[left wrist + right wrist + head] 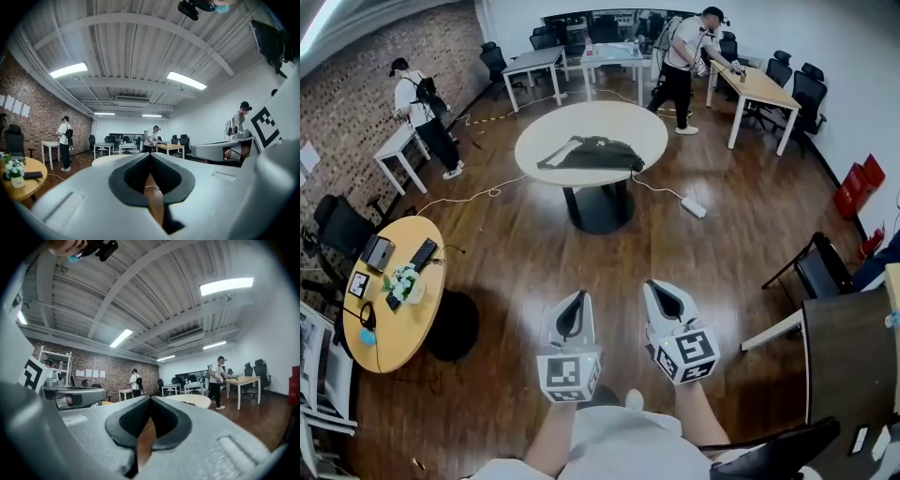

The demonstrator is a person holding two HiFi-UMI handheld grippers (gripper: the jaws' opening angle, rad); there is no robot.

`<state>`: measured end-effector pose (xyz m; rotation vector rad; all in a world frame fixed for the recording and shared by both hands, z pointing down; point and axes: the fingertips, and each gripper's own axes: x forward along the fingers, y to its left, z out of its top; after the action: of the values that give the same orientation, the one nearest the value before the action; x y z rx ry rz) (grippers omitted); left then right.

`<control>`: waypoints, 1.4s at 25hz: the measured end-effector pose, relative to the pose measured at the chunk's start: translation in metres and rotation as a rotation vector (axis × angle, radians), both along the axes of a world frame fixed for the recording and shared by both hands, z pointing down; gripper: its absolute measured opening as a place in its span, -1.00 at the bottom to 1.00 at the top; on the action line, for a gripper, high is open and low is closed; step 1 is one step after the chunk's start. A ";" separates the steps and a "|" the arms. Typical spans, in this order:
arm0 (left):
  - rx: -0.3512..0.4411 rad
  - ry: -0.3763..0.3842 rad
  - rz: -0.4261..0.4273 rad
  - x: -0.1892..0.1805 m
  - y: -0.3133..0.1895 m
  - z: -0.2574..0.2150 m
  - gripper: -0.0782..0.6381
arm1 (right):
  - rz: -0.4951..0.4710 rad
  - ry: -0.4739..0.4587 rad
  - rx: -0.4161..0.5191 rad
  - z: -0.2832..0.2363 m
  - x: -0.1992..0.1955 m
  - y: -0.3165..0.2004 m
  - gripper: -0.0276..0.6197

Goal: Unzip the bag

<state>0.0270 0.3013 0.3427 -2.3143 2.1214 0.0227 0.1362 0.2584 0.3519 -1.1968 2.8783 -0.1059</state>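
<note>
From the head view, a dark plank floor [516, 253] spreads across an office room. Near its middle stands a white round table [647, 127] with the dark bag [592, 153] lying flat on top, well apart from both tools. The left gripper [578, 296] and right gripper [656, 285] are held side by side low in the frame, each with its jaws pressed together and nothing between them. A yellow round table [394, 328] sits at the left (flowers and a keyboard on it). A white power strip [694, 206] lies on the floor right of the white table's foot, and a brick wall [384, 47] runs along the left. One person [420, 111] stands by a small desk there, another person [682, 56] by a wooden desk at the back. The marker cubes [569, 373] bear only black-and-white square patterns; a pale mark on the bag is too small to read. In the left gripper view the jaws meet in a closed seam, empty, under long ceiling lights [186, 80]. In the right gripper view the jaws are likewise closed on nothing, the white round table shows ahead to the right, and sheets of paper [89, 373] hang on the brick wall, their print illegible.
</note>
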 end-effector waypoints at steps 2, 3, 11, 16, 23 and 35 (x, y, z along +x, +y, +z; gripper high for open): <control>-0.018 0.003 -0.001 -0.004 -0.022 0.005 -0.73 | -0.017 0.007 -0.021 0.007 -0.007 -0.018 -0.95; -0.023 0.001 0.001 -0.006 -0.034 0.007 -0.73 | -0.021 0.012 -0.023 0.009 -0.011 -0.028 -0.95; -0.012 0.037 0.078 -0.031 -0.173 0.018 -0.73 | 0.037 0.065 -0.026 0.025 -0.037 -0.153 -0.95; 0.021 0.051 0.119 -0.073 -0.271 -0.001 -0.73 | 0.069 0.094 0.013 0.005 -0.075 -0.249 -0.95; -0.002 0.067 0.162 -0.111 -0.364 0.018 -0.73 | 0.101 0.123 -0.001 0.023 -0.114 -0.338 -0.95; -0.173 0.056 0.256 -0.097 -0.539 0.079 -0.73 | 0.177 0.149 -0.152 0.090 -0.097 -0.517 -0.95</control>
<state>-0.0697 -0.2373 0.4216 -2.7013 1.9046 -0.1006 0.0391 -0.2585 0.4414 -1.5435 2.9157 -0.2458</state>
